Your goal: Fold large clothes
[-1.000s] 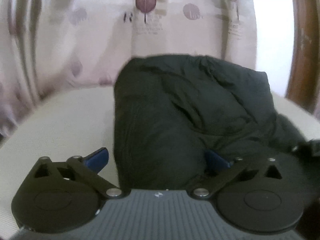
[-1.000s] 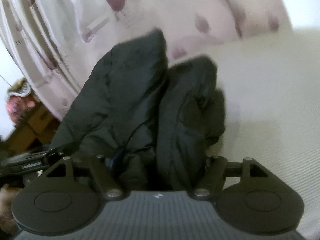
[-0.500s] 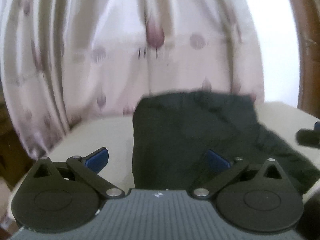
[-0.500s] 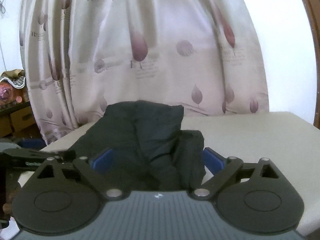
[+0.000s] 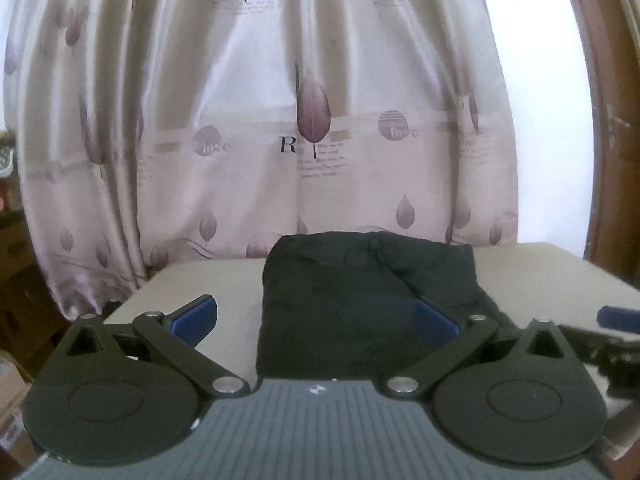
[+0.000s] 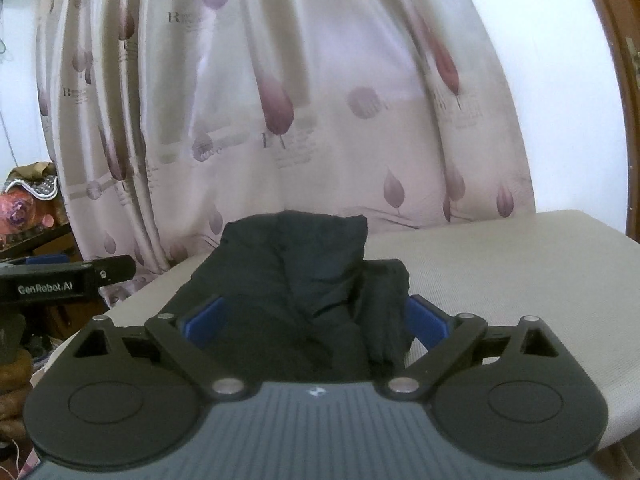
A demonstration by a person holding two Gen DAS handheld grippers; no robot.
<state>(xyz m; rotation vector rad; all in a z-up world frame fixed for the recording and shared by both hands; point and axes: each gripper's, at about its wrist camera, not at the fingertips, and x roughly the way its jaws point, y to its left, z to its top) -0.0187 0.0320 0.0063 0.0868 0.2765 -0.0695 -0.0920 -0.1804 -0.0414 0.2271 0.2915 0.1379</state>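
Note:
A black garment (image 5: 368,296) lies folded in a thick bundle on the beige table (image 5: 552,276), its far edge near the curtain. My left gripper (image 5: 316,318) hovers before the bundle's near edge, open, its blue pads (image 5: 192,316) wide apart and not pressing the cloth. In the right wrist view the same garment (image 6: 304,280) lies ahead, a loose fold at its right side. My right gripper (image 6: 316,318) is open too, blue pads (image 6: 428,318) apart on either side of the cloth without gripping it. Each gripper shows at the edge of the other's view.
A pale curtain (image 5: 312,120) with purple leaf prints hangs right behind the table. A brown wooden frame (image 5: 608,120) stands at the right. Boxes and clutter (image 6: 28,200) sit left of the table. The table's right half (image 6: 500,264) is bare.
Both grippers have drawn back and risen from the garment, so more curtain shows. The right gripper's jaws have spread wide and its blue pads have come out of the cloth.

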